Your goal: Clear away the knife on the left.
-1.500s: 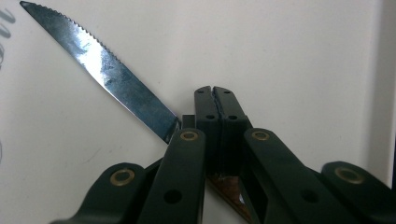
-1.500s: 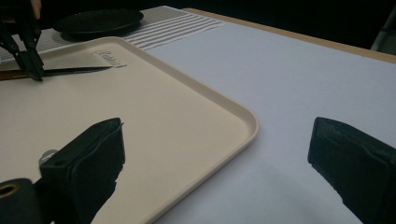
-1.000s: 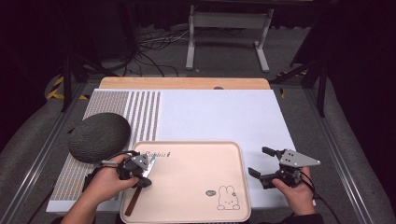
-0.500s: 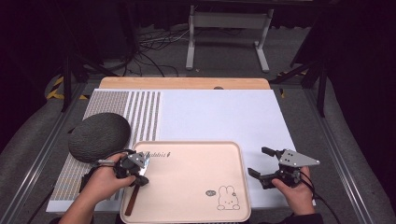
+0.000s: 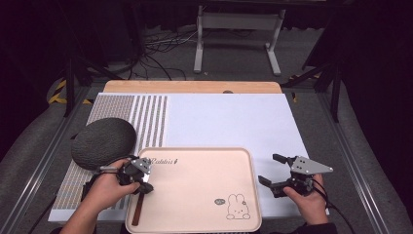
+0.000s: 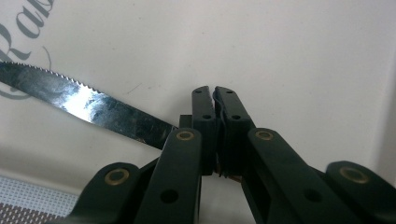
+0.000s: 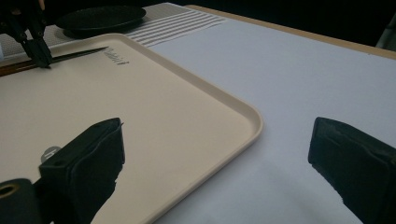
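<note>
Knife lies in tray, plate to its left

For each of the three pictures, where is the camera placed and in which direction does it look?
High view: above the table's near side, looking forward and down; both hands with left gripper and right gripper.
Left gripper view: rides that gripper, jaws shut at a knife on the tray.
Right gripper view: looks between open jaws across the tray's corner.
All share the tray.
</note>
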The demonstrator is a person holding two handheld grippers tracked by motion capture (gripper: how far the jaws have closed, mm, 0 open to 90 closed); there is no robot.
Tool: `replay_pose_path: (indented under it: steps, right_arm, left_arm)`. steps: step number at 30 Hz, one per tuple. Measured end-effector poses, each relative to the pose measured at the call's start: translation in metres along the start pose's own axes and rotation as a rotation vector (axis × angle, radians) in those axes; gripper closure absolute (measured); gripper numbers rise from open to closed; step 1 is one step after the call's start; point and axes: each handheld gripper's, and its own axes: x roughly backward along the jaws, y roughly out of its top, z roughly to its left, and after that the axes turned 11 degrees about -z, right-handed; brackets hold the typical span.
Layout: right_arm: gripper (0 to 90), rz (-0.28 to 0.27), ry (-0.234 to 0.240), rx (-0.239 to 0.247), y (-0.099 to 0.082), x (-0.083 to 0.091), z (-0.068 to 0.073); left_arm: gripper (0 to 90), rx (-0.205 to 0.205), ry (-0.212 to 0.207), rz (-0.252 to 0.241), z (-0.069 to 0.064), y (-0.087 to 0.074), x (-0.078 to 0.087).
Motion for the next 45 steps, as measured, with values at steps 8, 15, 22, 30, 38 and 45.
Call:
replay_pose_path:
  steps: [8, 15, 22, 30, 38, 45]
  right_arm:
    - [4.4, 0.006, 0.003, 0.003, 0.000, -0.001, 0.000]
    - [4.4, 0.007, 0.005, 0.004, -0.001, -0.001, 0.000]
    - [4.4, 0.010, 0.006, 0.003, -0.001, -0.001, 0.001]
    - [4.4, 0.013, 0.011, 0.005, -0.001, -0.002, 0.001]
    - [4.4, 0.015, 0.011, 0.006, -0.001, -0.002, 0.001]
    - [4.4, 0.015, 0.009, 0.006, -0.001, -0.002, 0.001]
  left_arm:
    - [87.1, 0.014, 0.010, -0.006, 0.001, -0.001, 0.001]
    - [86.7, 0.021, 0.013, -0.008, 0.002, -0.001, 0.001]
    - [86.0, 0.029, 0.019, -0.012, 0.004, -0.002, 0.002]
    - [84.9, 0.042, 0.026, -0.017, 0.005, -0.003, 0.003]
    - [70.8, 0.026, 0.042, -0.025, 0.001, -0.001, 0.006]
    - [35.7, 0.017, 0.089, -0.167, -0.014, 0.008, 0.025]
